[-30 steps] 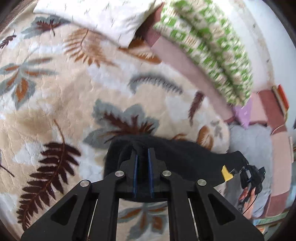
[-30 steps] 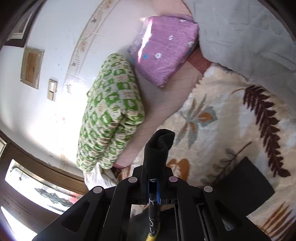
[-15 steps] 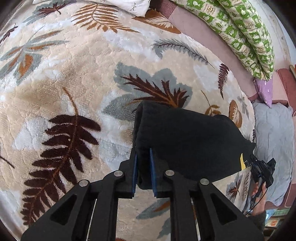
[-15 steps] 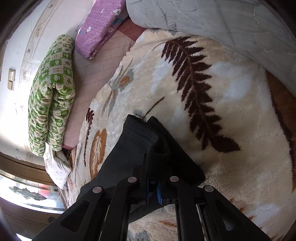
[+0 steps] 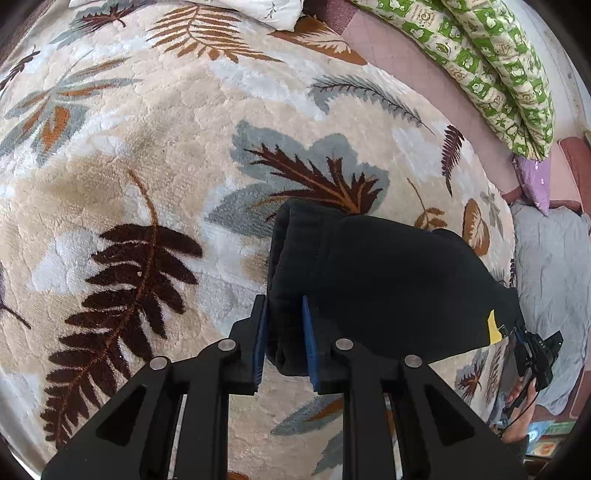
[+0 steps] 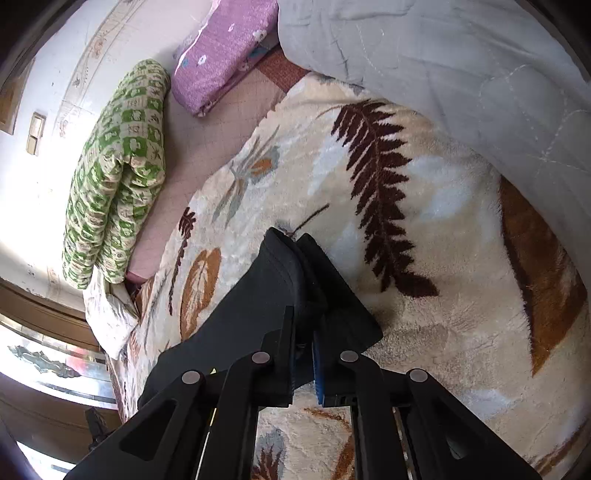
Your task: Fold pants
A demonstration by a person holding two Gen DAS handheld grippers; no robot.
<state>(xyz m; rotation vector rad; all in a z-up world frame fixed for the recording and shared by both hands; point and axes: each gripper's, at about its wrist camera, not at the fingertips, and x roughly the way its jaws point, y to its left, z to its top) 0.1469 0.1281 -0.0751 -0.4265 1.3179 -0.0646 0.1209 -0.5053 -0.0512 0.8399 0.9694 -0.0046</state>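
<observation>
The black pants (image 5: 388,280) lie folded on a leaf-patterned plush blanket (image 5: 155,155). My left gripper (image 5: 283,314) sits at the folded left end; its jaws have parted around the thick edge, with the cloth loose between them. My right gripper (image 6: 304,325) is at the other end of the pants (image 6: 266,302), its jaws slightly apart with a corner of cloth still between them. In the left wrist view the right gripper (image 5: 532,350) shows at the far right beside a yellow tag (image 5: 493,326).
A green checked quilt (image 6: 114,173) and a purple pillow (image 6: 221,55) lie along the wall. A grey quilt (image 6: 461,74) borders the blanket. A white pillow (image 5: 236,7) lies at the far edge.
Both grippers brought the pants down onto the blanket. The left jaws widened from shut to parted, and the right jaws eased apart a little.
</observation>
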